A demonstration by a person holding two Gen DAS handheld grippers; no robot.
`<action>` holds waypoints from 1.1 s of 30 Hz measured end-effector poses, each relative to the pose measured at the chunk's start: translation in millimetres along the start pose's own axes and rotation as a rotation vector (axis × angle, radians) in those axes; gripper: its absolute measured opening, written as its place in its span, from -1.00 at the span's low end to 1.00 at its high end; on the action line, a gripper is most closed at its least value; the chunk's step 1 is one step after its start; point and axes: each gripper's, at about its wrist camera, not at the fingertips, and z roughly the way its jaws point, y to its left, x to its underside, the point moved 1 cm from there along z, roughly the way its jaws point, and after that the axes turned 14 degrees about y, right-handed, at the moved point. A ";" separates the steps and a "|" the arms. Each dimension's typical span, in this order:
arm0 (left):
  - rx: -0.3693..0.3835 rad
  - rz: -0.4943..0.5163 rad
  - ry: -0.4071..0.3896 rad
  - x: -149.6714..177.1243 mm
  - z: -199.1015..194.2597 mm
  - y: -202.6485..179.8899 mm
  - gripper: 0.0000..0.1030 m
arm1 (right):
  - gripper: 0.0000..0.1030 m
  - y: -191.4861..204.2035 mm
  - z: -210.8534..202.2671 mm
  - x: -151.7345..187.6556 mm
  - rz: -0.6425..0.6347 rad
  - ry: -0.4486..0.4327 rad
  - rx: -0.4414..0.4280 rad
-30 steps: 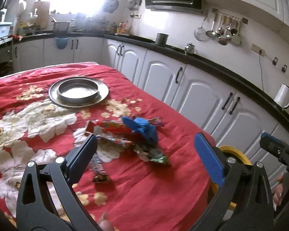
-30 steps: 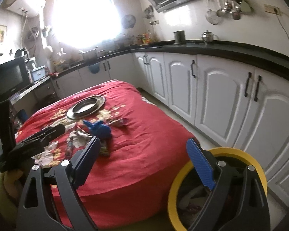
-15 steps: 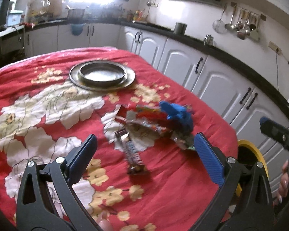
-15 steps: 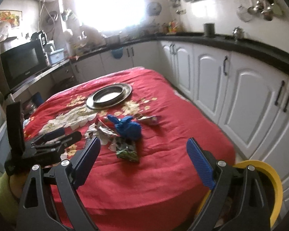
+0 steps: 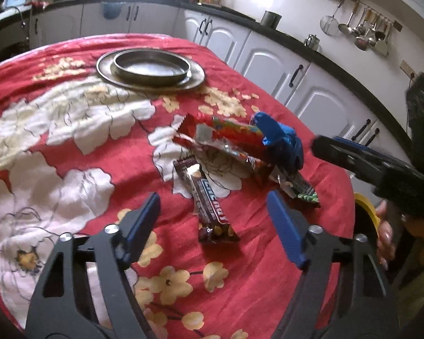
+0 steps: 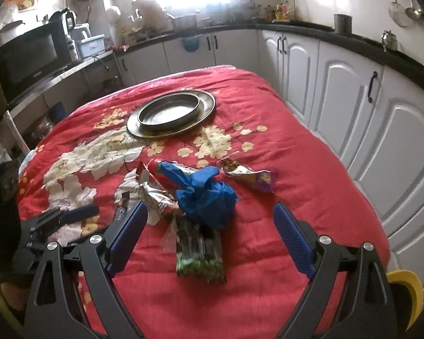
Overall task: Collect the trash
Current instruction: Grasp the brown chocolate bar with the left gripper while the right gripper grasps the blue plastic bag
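A pile of trash lies on the red flowered tablecloth [image 5: 70, 147]: a brown candy bar wrapper [image 5: 209, 200], a red snack wrapper [image 5: 229, 141], a crumpled blue bag [image 5: 279, 141] [image 6: 206, 195], a green snack packet [image 6: 198, 248] [image 5: 302, 189] and a silver-purple wrapper [image 6: 248, 175]. My left gripper [image 5: 214, 223] is open and empty, its fingers either side of the brown wrapper, just above it. My right gripper [image 6: 212, 237] is open and empty over the green packet; it also shows in the left wrist view [image 5: 367, 163].
A metal bowl on a metal plate [image 5: 151, 69] [image 6: 171, 113] stands at the far side of the table. A yellow-rimmed bin [image 6: 407, 291] [image 5: 367, 209] sits below the table's near right edge. White cabinets [image 6: 353, 90] line the wall.
Both grippers have moved in toward the trash pile and lower. The left now straddles the brown wrapper; the right swung from above the yellow bin to over the green packet.
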 end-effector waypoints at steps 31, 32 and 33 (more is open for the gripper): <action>0.061 -0.019 0.047 3.7 15.2 3.3 -0.76 | -0.60 -17.9 25.7 0.1 0.093 0.023 -0.070; 0.060 -0.014 0.042 3.8 13.5 2.3 -0.76 | -0.60 -18.7 23.3 1.4 0.093 0.019 -0.070; 0.061 -0.010 0.037 4.0 12.0 1.6 -0.76 | -0.60 -19.5 20.4 2.9 0.093 0.015 -0.071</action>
